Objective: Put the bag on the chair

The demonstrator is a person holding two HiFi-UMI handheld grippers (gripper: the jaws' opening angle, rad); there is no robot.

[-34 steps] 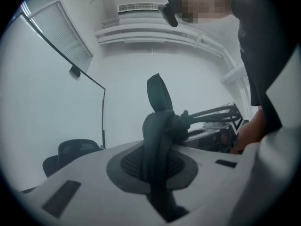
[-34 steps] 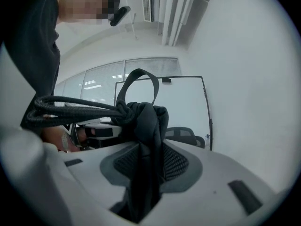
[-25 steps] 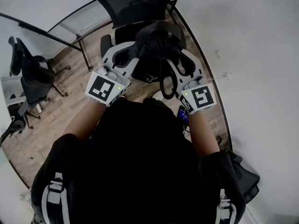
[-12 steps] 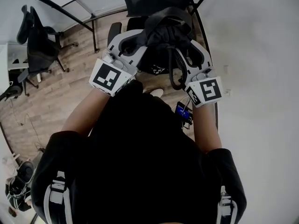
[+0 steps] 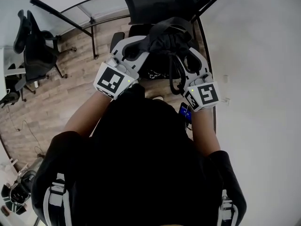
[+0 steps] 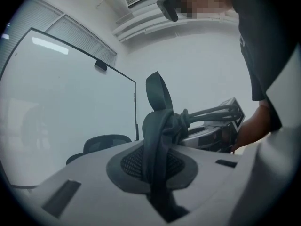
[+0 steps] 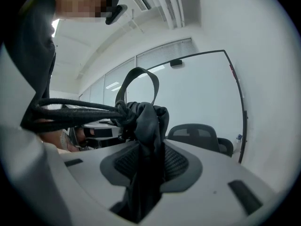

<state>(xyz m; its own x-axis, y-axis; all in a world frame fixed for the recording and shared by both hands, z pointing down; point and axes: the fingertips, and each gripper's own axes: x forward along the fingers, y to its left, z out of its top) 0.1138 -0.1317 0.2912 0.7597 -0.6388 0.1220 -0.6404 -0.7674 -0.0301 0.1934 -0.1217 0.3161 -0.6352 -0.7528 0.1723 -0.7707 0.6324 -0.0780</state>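
A black bag (image 5: 167,40) with looped handles (image 5: 175,76) hangs in the air between my two grippers, just above the seat (image 5: 136,31) of a black office chair with a mesh back (image 5: 160,1). My left gripper (image 5: 146,48) is shut on a fold of the bag (image 6: 160,126). My right gripper (image 5: 187,55) is shut on bunched bag fabric (image 7: 148,121) on the other side. In the left gripper view the jaws (image 6: 157,166) pinch a dark strap. In the right gripper view the jaws (image 7: 143,171) clamp the fabric, and the handles (image 7: 70,108) stretch off to the left.
A second black office chair (image 5: 35,51) stands at the left on the wood floor (image 5: 70,93). A black-framed glass partition (image 5: 70,20) runs behind the chairs. A white wall (image 5: 254,55) fills the right side. A small blue item (image 5: 185,112) hangs below my right gripper.
Both grippers keep their hold on the bag. The bag and grippers have come a little closer to the chair, and the view has swung so the chair sits more to the centre.
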